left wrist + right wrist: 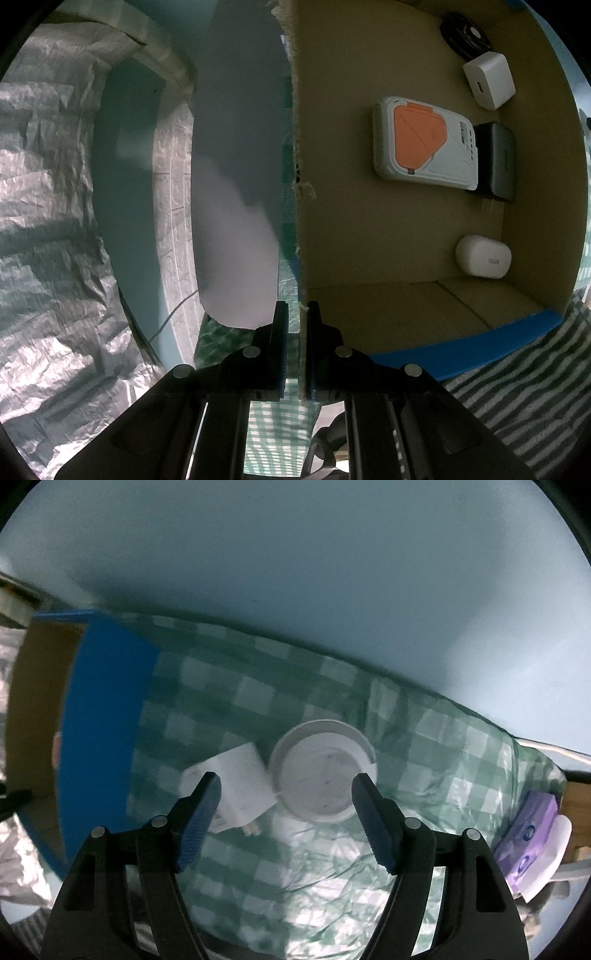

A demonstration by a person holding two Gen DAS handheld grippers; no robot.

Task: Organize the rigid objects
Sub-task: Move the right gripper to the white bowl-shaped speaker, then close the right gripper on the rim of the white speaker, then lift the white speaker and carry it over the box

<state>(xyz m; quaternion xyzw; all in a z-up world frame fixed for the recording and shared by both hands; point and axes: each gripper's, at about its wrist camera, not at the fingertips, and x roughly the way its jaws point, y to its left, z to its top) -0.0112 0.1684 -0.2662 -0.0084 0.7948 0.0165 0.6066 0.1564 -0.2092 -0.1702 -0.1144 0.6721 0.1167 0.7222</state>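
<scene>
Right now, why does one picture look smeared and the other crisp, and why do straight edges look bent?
Right wrist view: motion blur smears the white round lid, white charger and checked cloth; the right gripper itself stays sharp. Left wrist view: crisp, so the orange-and-white device in the cardboard box is clear. In both, the fisheye lens bows edges and darkens the corners.

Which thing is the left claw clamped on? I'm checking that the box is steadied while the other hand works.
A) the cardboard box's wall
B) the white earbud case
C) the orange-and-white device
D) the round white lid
A: in the left wrist view, the left claw is pinched on the top edge of the cardboard box's wall, while the other items lie apart from it.
</scene>
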